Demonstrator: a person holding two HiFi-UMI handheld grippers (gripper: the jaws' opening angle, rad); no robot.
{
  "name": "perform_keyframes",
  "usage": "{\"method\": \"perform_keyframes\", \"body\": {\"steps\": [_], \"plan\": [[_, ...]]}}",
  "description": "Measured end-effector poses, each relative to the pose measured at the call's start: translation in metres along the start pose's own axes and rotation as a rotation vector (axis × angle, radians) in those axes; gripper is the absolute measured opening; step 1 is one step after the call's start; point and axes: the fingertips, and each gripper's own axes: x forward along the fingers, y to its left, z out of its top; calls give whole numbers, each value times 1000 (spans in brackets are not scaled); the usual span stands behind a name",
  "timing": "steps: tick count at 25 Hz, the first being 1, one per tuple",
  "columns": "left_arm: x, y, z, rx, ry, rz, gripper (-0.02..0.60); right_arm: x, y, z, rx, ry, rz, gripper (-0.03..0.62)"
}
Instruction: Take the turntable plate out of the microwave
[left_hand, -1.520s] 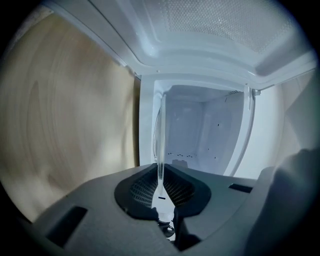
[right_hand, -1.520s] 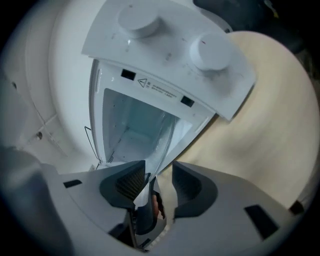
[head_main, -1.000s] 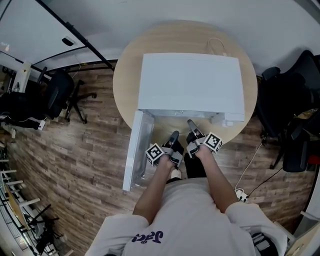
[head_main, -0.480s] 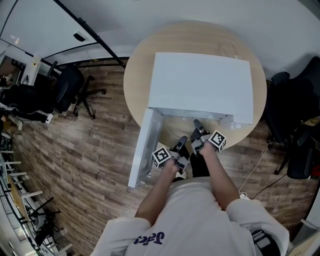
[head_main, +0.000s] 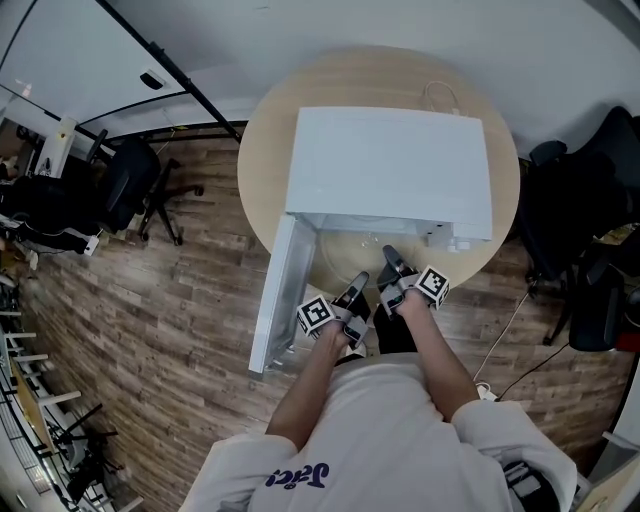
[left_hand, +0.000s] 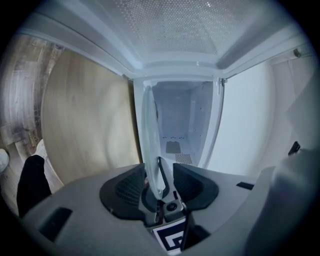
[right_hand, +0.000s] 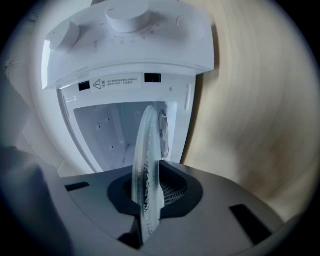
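Observation:
A white microwave (head_main: 390, 165) stands on a round wooden table (head_main: 262, 170), its door (head_main: 280, 295) swung open to the left. The clear glass turntable plate (head_main: 352, 252) juts out of the cavity opening, held on edge. My right gripper (head_main: 387, 260) is shut on the plate's rim (right_hand: 146, 160), its jaws still closing. My left gripper (head_main: 357, 285) has the rim (left_hand: 150, 135) between its jaws, which are opening; a gap shows beside the glass. The empty cavity (left_hand: 182, 120) lies behind the plate.
The control panel with two knobs (right_hand: 127, 22) is right of the opening. Black office chairs stand at the left (head_main: 130, 180) and right (head_main: 575, 200) on the wood floor. A white cable (head_main: 500, 365) trails on the floor near the person's right arm.
My left gripper has drawn back a little from the microwave front, and more of the plate shows outside the opening. The right gripper has stayed about where it was.

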Motion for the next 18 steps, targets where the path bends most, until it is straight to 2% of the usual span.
{"method": "perform_keyframes", "body": {"steps": [2,3,6,10,14,18], "plan": [[1,-3,5,-2,-16,-22,222,-8,0,-5,-29,17,-25,32],[1,-4,8,-5,-33,-18,232,-12,1,-8,-36,25,-23,32],[-2,-5,23,-11,-95,-13,238,-20,8,-19,-37,40,3,32],[-6,-13,36,-47,-143,-55,238,-31,24,-29,-40,45,28,32],[-10,-14,39,-58,-147,-73,238,-45,32,-29,-63,27,32,32],[-12,-40,27,-28,-111,-139,224,-61,46,-35,-41,-4,54,34]]}}
